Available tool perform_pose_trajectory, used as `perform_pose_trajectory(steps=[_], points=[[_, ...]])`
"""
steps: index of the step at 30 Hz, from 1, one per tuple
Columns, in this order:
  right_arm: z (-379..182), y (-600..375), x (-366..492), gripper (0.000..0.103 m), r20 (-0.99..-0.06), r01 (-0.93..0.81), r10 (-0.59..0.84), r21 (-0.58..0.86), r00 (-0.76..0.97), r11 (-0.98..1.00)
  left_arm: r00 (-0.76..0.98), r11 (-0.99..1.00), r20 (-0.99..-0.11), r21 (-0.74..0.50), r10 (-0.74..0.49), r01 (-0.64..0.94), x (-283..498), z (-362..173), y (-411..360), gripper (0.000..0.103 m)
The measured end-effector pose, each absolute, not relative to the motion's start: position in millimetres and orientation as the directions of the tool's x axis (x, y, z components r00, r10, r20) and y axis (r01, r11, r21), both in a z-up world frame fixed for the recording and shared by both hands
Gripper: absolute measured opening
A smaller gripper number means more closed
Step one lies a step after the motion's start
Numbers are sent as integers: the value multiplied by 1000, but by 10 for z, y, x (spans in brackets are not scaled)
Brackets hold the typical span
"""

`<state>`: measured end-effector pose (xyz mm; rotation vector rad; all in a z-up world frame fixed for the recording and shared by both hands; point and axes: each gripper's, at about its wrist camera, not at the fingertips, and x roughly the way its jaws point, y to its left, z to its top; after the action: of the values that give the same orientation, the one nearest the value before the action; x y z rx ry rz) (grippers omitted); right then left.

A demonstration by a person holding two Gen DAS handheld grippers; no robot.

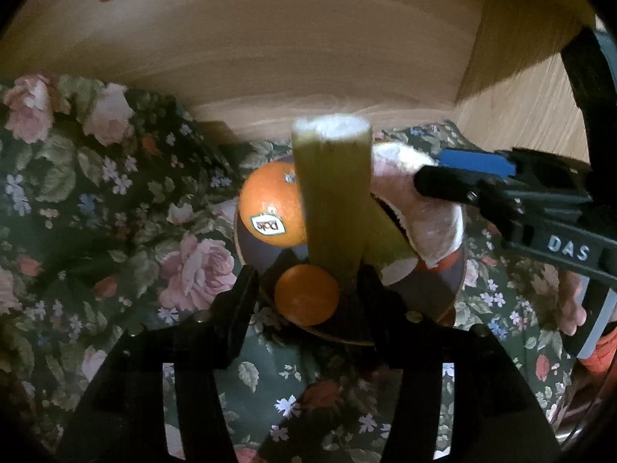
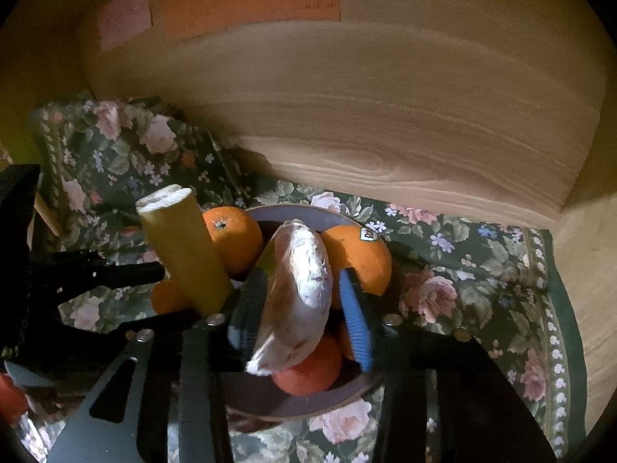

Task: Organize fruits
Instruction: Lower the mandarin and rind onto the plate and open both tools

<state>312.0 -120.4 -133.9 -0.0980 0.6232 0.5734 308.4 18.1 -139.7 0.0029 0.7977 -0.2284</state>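
A dark plate (image 1: 432,281) on a floral cloth holds a large orange with a Dole sticker (image 1: 272,208) and a smaller orange (image 1: 306,295). My left gripper (image 1: 308,285) stands over the plate; a yellow-green cut banana piece (image 1: 331,196) rises from beside its right finger, and the jaws look wider than the piece. My right gripper (image 2: 300,316), with blue pads (image 2: 356,328), is shut on a pale peeled fruit wedge (image 2: 304,293) above the plate (image 2: 270,401). The right wrist view shows the banana piece (image 2: 183,250), the stickered orange (image 2: 358,258) and two other oranges (image 2: 233,239) (image 2: 308,370).
The floral cloth (image 1: 96,212) covers the surface. A wooden back wall (image 2: 385,115) with orange and pink paper notes (image 2: 250,4) stands close behind the plate, and a wooden side wall (image 1: 513,88) at the right. A hand (image 1: 570,301) holds the right gripper.
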Motion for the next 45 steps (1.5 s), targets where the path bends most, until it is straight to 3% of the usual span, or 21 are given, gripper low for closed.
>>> perform_pose_trajectory(steps=[9,24,30,36,40,45], points=[[-1263,-1355,2705,48,-543,-548,500,85,675,832,715,981,-674,-86,-185,173,2758,-1151,276,54],[-1822,-1313,2386,48,-632,-560,497,117,594,820,599,967,-771,-86,-217,240,2486,-1559,-49,53],[-1948,-1209,2492,47,-685,-593,501,124,529,796,552,961,-798,-118,-242,252,2560,-1683,-110,44],[-2009,-1135,2601,40,-705,-598,490,116,513,793,565,963,-795,-83,-220,257,2614,-1747,-195,37],[-2012,-1120,2613,32,-702,-594,479,100,527,799,574,962,-791,-65,-212,266,2629,-1755,-236,25],[-2011,-1060,2641,25,-703,-604,481,92,524,791,576,961,-786,-77,-222,265,2625,-1752,-219,24]])
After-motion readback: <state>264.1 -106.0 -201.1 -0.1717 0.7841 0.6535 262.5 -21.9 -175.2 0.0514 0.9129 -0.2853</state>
